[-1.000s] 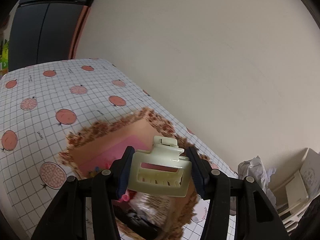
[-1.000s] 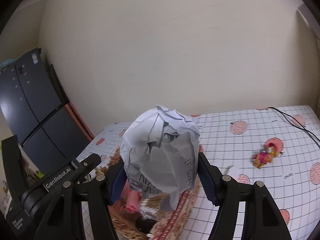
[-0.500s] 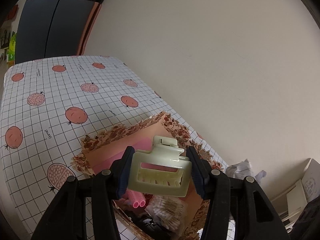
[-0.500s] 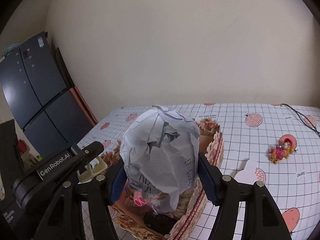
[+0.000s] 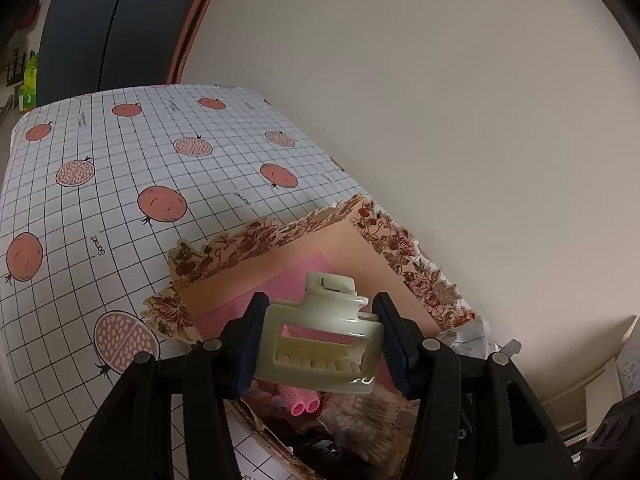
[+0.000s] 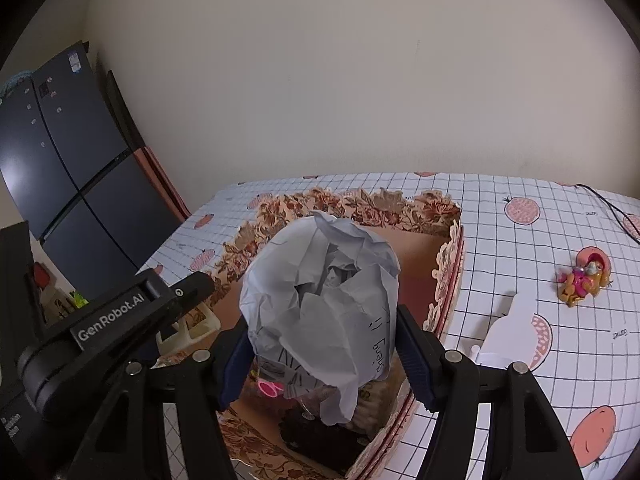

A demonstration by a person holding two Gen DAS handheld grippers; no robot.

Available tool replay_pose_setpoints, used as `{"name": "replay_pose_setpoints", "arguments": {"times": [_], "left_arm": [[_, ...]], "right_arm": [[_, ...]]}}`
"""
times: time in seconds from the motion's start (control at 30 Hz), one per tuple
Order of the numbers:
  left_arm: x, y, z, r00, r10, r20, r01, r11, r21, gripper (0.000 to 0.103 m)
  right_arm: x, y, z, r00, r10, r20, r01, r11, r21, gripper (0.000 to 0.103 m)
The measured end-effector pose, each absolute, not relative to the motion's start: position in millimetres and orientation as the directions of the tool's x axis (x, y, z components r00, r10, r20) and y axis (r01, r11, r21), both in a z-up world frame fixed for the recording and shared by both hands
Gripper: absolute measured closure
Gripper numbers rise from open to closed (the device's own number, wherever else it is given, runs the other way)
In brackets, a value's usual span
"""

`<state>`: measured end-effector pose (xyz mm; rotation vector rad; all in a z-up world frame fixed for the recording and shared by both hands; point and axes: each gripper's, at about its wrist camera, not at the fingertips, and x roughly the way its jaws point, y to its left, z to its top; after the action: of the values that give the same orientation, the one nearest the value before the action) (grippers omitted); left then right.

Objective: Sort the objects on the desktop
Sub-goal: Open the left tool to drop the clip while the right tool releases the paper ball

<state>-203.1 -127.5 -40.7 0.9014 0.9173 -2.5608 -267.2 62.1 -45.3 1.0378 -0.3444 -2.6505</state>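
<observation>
There are two grippers, and each one holds one thing. The left gripper (image 5: 320,344) has its jaws closed on one pale hair clip (image 5: 320,344). The right gripper (image 6: 320,344) has its jaws closed on one big ball of crumpled paper (image 6: 320,304). Both things hang over one flowery box (image 6: 448,280), which sits on the desk (image 5: 120,184) with its red fruit cloth.

On the desk to the right lie one small pink and orange toy (image 6: 584,280) and one white paper scrap (image 6: 508,332). One thin black wire (image 6: 608,208) runs off the edge.

Inside the box I can count one pink roller (image 5: 306,404) with two round ends. The other things in there are dark and mixed up, so they are hard to make out. The paper ball hides most of the box floor. The hair clip hides some too.
</observation>
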Motion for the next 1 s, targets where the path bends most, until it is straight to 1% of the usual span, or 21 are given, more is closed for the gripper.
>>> {"name": "replay_pose_setpoints", "arguments": {"times": [0.43, 0.53, 0.63, 0.67, 1.0], "left_arm": [[-204.4, -129.1, -44.0, -0.745, -0.057, -0.665, 0.467, -0.757, -0.457, 0.048], [-204.7, -129.3, -44.9, -0.741, -0.058, -0.669, 0.47, -0.756, -0.456, 0.046], [-205.1, -129.0, -45.2, -0.736, -0.061, -0.674, 0.473, -0.759, -0.448, 0.041], [-205.1, -129.0, -45.2, -0.736, -0.063, -0.675, 0.474, -0.759, -0.447, 0.041], [-203.1, -131.9, -44.3, -0.727, -0.081, -0.681, 0.492, -0.754, -0.435, 0.039]], "right_arm": [[-268.3, 67.3, -47.5, -0.696, -0.324, -0.641, 0.161, -0.94, 0.301, 0.032], [-268.6, 65.8, -48.0, -0.695, -0.324, -0.642, 0.161, -0.94, 0.301, 0.03], [-269.2, 65.4, -47.8, -0.694, -0.329, -0.641, 0.164, -0.938, 0.304, 0.028], [-269.4, 65.0, -48.1, -0.694, -0.33, -0.64, 0.165, -0.938, 0.305, 0.026], [-268.7, 66.7, -45.0, -0.703, -0.333, -0.629, 0.17, -0.937, 0.306, 0.024]]}}
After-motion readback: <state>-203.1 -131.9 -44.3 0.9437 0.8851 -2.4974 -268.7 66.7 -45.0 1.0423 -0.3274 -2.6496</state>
